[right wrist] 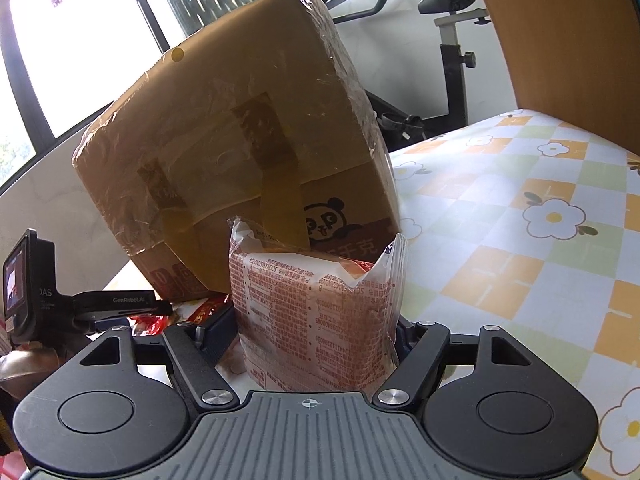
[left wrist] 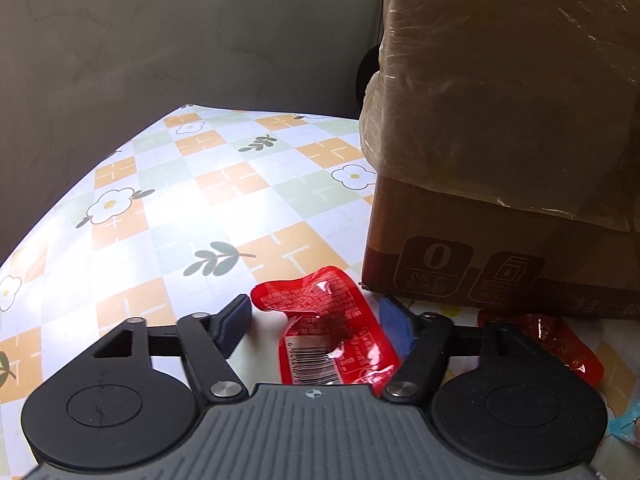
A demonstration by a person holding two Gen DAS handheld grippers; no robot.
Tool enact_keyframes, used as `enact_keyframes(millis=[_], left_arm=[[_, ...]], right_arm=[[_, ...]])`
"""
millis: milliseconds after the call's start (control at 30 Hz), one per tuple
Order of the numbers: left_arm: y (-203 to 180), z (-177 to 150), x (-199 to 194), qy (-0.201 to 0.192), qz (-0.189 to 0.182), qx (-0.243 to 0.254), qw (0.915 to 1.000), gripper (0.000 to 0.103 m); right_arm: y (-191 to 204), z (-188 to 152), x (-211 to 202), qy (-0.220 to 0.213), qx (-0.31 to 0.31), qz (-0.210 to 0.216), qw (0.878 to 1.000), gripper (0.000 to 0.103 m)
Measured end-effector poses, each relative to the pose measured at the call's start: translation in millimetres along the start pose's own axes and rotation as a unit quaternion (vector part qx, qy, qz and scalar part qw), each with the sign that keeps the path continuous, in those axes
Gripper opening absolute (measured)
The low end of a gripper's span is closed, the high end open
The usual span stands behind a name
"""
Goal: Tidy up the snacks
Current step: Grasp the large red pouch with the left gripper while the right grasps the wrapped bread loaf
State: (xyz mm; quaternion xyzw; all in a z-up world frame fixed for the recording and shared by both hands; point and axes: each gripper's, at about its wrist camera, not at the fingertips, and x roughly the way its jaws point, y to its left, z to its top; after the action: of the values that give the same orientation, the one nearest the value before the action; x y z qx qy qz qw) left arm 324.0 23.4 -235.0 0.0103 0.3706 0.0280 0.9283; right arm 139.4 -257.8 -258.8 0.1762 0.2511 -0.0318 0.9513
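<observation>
A red snack packet [left wrist: 332,336] lies flat on the flowered tablecloth [left wrist: 192,200], just in front of a brown cardboard box [left wrist: 500,140]. My left gripper [left wrist: 314,316] straddles it, open: the right pad sits against the packet's edge and the left pad stands a little apart. In the right wrist view, my right gripper [right wrist: 310,332] is shut on a white snack packet with red print [right wrist: 316,312], held upright before the taped cardboard box [right wrist: 240,140].
A second red packet [left wrist: 560,344] lies at the foot of the box, with a blue wrapper [left wrist: 628,428] to its right. The other tool's camera body [right wrist: 28,280] shows at the left over more red packets [right wrist: 148,322]. A wooden chair back [right wrist: 560,40] and an exercise bike [right wrist: 452,40] stand behind the table.
</observation>
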Motion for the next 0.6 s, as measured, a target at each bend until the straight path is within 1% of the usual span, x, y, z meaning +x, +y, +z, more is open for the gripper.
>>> enact_keyframes(millis=[100, 300, 500, 600], left_arm=[[2, -1, -5, 0.009, -0.004, -0.006, 0.9999, 0.064], [0, -15, -19, 0.011, -0.015, 0.009, 0.9998, 0.063], [-10, -31, -33, 0.004, -0.034, 0.04, 0.9986, 0.063], [-18, -39, -41, 0.001, -0.058, 0.064, 0.9963, 0.063]], right_arm=[[0, 0, 0, 0.0, 0.001, 0.0, 1.0, 0.071], [0, 0, 0, 0.0, 0.001, -0.001, 1.0, 0.07], [1, 0, 2, 0.001, -0.002, -0.003, 1.0, 0.07], [1, 0, 1, 0.002, -0.005, -0.003, 1.0, 0.07]])
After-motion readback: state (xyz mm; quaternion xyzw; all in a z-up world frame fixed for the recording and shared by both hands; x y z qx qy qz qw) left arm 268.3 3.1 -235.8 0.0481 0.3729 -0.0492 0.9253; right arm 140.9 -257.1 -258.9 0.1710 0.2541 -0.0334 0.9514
